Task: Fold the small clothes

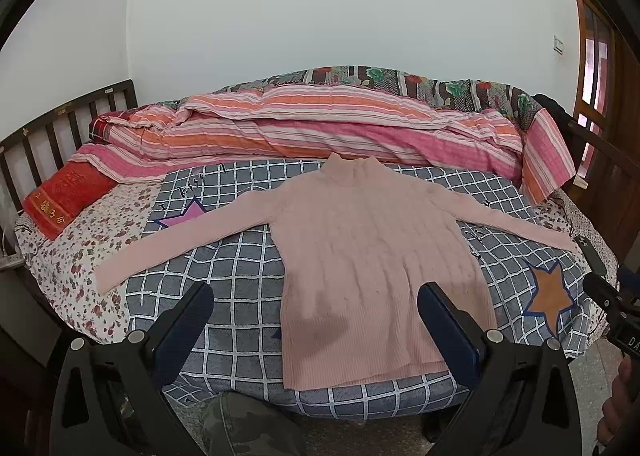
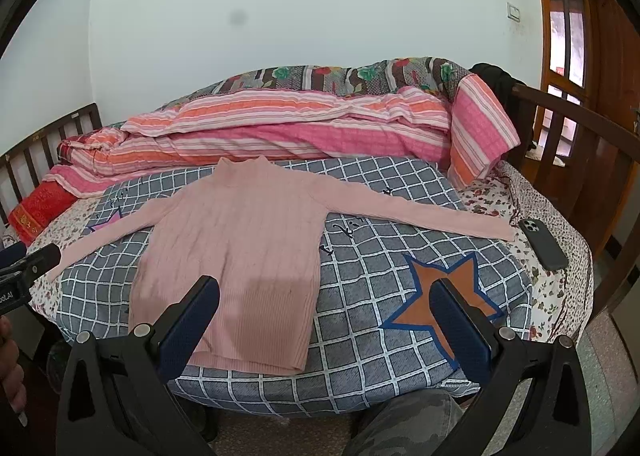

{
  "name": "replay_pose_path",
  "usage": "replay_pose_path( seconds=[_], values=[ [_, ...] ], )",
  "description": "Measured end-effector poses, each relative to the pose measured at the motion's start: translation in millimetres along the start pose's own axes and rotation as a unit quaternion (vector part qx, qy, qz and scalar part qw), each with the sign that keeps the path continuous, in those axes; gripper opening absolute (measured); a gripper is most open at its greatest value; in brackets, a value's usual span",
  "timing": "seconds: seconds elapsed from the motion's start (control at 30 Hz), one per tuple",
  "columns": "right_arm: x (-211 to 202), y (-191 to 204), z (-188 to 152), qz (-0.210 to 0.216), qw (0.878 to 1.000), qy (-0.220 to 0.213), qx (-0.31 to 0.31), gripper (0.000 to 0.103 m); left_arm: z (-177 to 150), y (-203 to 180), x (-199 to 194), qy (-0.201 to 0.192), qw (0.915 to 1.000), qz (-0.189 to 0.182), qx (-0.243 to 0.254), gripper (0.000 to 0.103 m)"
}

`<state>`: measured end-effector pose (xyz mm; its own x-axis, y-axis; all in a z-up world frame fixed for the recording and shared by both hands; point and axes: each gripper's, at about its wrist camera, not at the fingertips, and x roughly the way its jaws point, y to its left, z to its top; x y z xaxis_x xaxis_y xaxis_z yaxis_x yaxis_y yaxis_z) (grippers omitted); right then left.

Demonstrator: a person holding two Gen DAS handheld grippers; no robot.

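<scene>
Left gripper (image 1: 316, 296): fingers spread wide, holding nothing, above the hem of the sweater. Right gripper (image 2: 326, 294): likewise spread and empty. Pink sweater (image 1: 372, 252): flat on a grey checked blanket (image 1: 240, 268), sleeves stretched out to both sides, collar towards the striped quilt (image 1: 320, 127). Phone (image 2: 543, 244): near the right cuff.

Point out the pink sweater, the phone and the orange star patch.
pink sweater (image 1: 372, 240): left wrist view, middle of the chest.
phone (image 2: 543, 244): right wrist view, middle of its dark back.
orange star patch (image 2: 452, 276): right wrist view, upper centre, above the gripper finger.
</scene>
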<state>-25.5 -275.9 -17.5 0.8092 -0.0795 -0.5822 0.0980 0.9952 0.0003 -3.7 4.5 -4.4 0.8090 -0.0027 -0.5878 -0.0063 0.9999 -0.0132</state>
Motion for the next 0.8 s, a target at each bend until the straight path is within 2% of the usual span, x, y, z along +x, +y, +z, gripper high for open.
replay_pose_path(
  seconds=[0.8],
  values=[
    [-4.5,-3.2,0.7,0.003,1.000,-0.008,0.007,0.103,-4.1,1.1,-0.7,-0.001,1.0000,-0.003,-0.002,0.102]
  ],
)
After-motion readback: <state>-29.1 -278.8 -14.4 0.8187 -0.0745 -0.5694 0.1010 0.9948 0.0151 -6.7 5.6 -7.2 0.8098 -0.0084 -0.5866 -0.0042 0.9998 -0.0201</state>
